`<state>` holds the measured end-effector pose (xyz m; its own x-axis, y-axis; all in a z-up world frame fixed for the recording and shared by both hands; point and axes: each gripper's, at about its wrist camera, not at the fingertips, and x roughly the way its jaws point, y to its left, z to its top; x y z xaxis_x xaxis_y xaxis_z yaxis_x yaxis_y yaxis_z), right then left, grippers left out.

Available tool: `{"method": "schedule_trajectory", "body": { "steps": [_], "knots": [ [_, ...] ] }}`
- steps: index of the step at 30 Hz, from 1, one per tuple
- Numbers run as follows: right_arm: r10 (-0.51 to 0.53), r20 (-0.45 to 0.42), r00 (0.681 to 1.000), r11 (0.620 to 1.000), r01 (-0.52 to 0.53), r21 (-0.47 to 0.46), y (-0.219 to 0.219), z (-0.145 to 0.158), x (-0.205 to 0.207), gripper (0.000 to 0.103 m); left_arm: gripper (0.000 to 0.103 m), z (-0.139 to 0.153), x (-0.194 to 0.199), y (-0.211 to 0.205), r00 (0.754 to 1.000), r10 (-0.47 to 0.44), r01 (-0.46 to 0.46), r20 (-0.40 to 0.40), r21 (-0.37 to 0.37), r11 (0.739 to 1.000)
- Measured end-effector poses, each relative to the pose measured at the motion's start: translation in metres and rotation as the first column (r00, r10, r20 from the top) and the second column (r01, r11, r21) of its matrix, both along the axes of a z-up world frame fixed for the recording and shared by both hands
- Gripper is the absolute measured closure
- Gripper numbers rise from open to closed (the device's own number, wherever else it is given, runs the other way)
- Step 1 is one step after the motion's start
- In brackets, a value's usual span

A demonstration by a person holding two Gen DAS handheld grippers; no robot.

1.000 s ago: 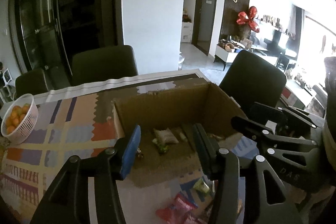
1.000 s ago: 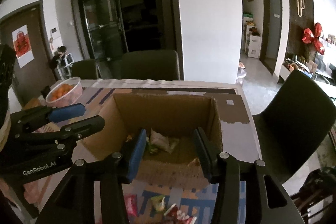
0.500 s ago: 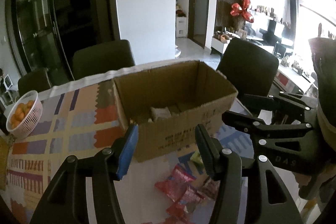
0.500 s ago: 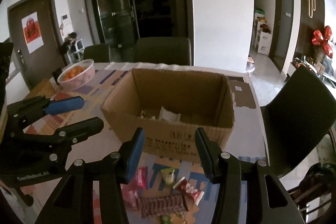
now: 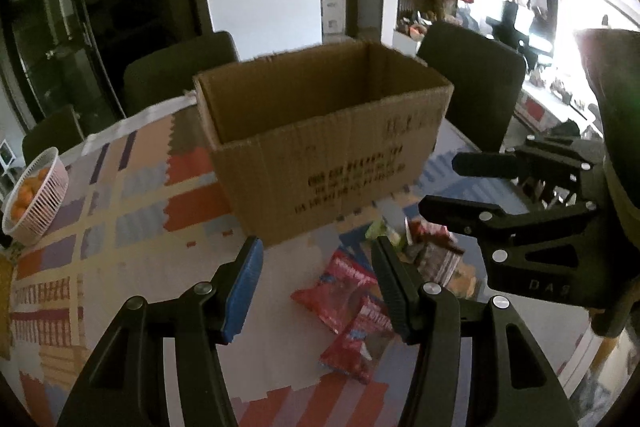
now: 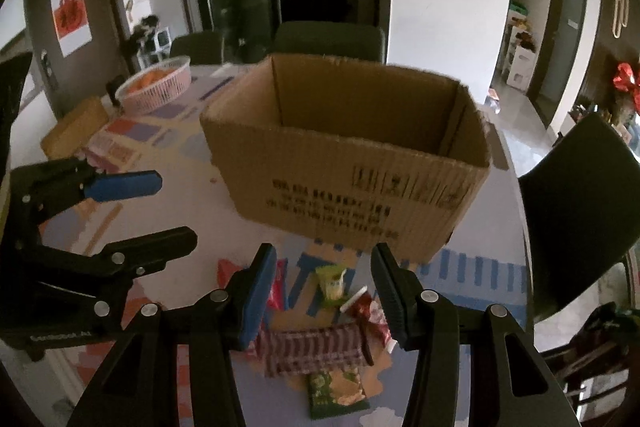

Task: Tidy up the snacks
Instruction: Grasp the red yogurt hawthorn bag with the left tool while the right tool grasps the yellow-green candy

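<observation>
An open brown cardboard box (image 5: 332,163) (image 6: 352,179) stands on the patterned table; its inside is hidden from here. In front of it lie loose snack packets: red ones (image 5: 344,283), a green one (image 6: 331,281), a striped maroon one (image 6: 312,349) and a green flat pack (image 6: 336,391). My left gripper (image 5: 318,291) is open and empty, low over the red packets. My right gripper (image 6: 324,295) is open and empty above the green and striped packets. Each gripper shows in the other's view, the right one (image 5: 452,183) and the left one (image 6: 172,211).
A white basket of oranges (image 5: 34,199) (image 6: 156,87) sits at the table's far left. Dark chairs (image 5: 472,87) (image 6: 580,211) stand around the table. A flat brown pad (image 6: 76,131) lies near the left edge.
Both grippers have pulled back from over the box and dropped lower toward the table. The box's contents are now out of sight and the packets in front sit closer under the fingers.
</observation>
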<state>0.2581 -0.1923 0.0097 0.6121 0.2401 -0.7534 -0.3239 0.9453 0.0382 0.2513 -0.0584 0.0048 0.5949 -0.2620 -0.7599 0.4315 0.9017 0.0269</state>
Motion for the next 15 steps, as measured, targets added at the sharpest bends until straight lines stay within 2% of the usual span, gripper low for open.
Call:
{"method": "schedule_trajectory", "body": {
  "steps": [11, 15],
  "knots": [
    [0.052, -0.094, 0.994, 0.996, -0.059, -0.069, 0.009, -0.037, 0.008, 0.053, 0.047, -0.048, 0.007, -0.008, 0.990, -0.084, 0.089, -0.115, 0.038, 0.995],
    [0.065, -0.126, 0.990, 0.995, -0.075, -0.073, 0.010, -0.051, 0.015, 0.053, 0.047, -0.065, 0.015, -0.011, 0.984, -0.090, 0.099, -0.154, 0.052, 0.994]
  ]
}}
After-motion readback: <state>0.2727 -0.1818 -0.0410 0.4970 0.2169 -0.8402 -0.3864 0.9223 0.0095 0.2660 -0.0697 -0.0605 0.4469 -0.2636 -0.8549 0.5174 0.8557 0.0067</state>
